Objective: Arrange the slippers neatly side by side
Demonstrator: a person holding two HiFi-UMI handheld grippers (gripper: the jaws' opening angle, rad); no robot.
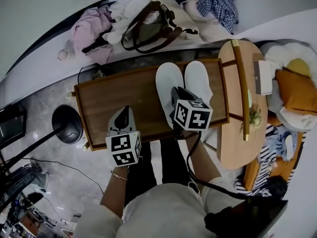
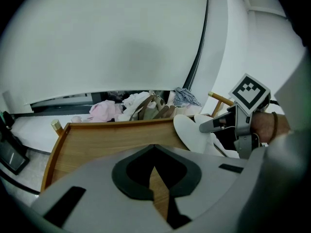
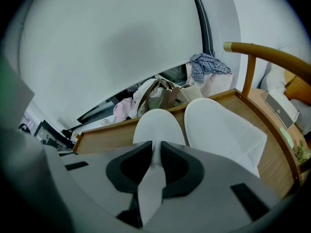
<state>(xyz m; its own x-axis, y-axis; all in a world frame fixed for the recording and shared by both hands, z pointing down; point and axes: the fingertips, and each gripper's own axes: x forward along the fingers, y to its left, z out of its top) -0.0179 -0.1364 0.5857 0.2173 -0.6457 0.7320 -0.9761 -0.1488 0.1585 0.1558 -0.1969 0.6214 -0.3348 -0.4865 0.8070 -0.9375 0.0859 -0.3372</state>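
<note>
Two white slippers lie side by side, toes away from me, on the right part of a low wooden table (image 1: 114, 93): the left slipper (image 1: 166, 81) and the right slipper (image 1: 199, 78). My right gripper (image 1: 175, 90) is at the near end of the left slipper (image 3: 158, 123), shut on its white edge, which shows pinched between the jaws (image 3: 154, 149). The right slipper (image 3: 218, 125) lies untouched beside it. My left gripper (image 1: 124, 110) hovers over bare wood near the table's front edge, left of the slippers, shut with nothing in it (image 2: 154, 149). From there I see the right gripper (image 2: 209, 126) on the left slipper (image 2: 189, 132).
Behind the table lie a brown handbag (image 1: 148, 29), pink clothes (image 1: 89, 29) and a plaid shirt (image 1: 215, 1). A round wooden chair (image 1: 237, 108) stands close on the right, with cushions (image 1: 297, 88) beyond it. A black round stand base (image 1: 67, 123) sits left of the table.
</note>
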